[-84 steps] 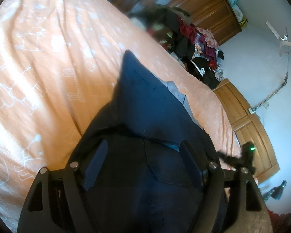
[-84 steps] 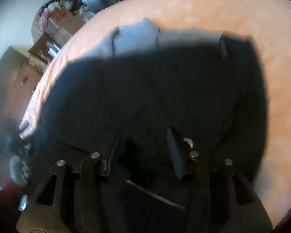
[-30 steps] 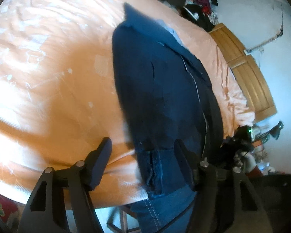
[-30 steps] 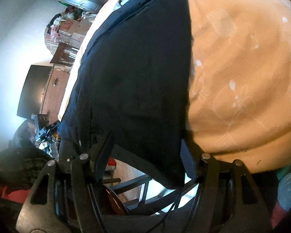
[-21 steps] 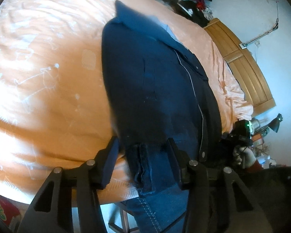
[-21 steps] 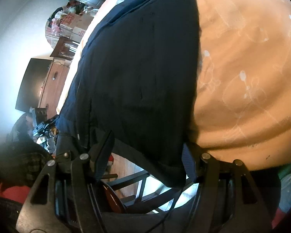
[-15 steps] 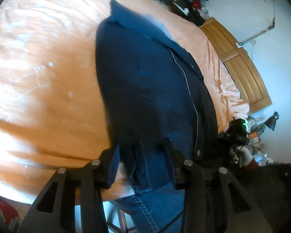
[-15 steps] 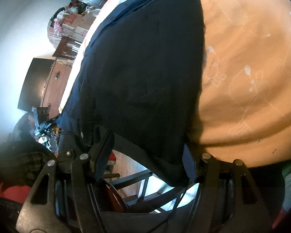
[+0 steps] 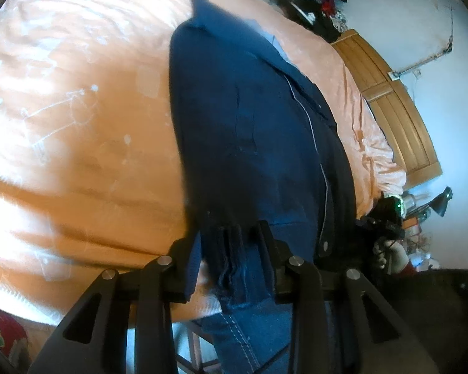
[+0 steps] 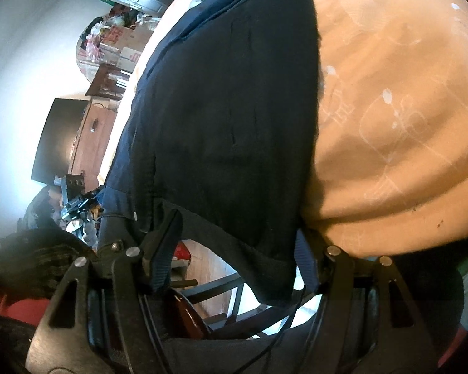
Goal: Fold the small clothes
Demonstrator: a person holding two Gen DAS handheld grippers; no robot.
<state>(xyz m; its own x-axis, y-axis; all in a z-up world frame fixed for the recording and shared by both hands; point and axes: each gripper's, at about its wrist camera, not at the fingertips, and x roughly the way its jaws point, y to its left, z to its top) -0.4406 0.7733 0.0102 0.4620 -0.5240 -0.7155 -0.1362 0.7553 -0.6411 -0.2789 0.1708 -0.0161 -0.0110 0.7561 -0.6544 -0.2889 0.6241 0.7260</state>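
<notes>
Lying lengthwise on the orange bedsheet point(image 9: 78, 131), the dark blue garment point(image 9: 249, 131) reaches from its collar end, far up the bed, to a hem that hangs over the near edge of the mattress. A thin pale line of piping runs down its length, and a round button shows near the hem.

The left gripper point(image 9: 231, 249) is clamped on that hem: bunched folds of the cloth sit squeezed between its two dark fingers, just at the bed's edge. The right gripper point(image 10: 237, 249) stands at the other corner of the hem, its fingers spread wide with the loose edge of the fabric drooping between them; it grips nothing.

In the left view, the other gripper shows off to the right, with a gloved hand point(image 9: 390, 252) on it. Below the hem, denim trouser legs point(image 9: 252, 330) and a dark chair frame point(image 10: 221, 286) stand against the bed. Wooden wardrobe doors point(image 9: 393, 106) and a heap of clothes point(image 9: 309, 3) lie beyond.
</notes>
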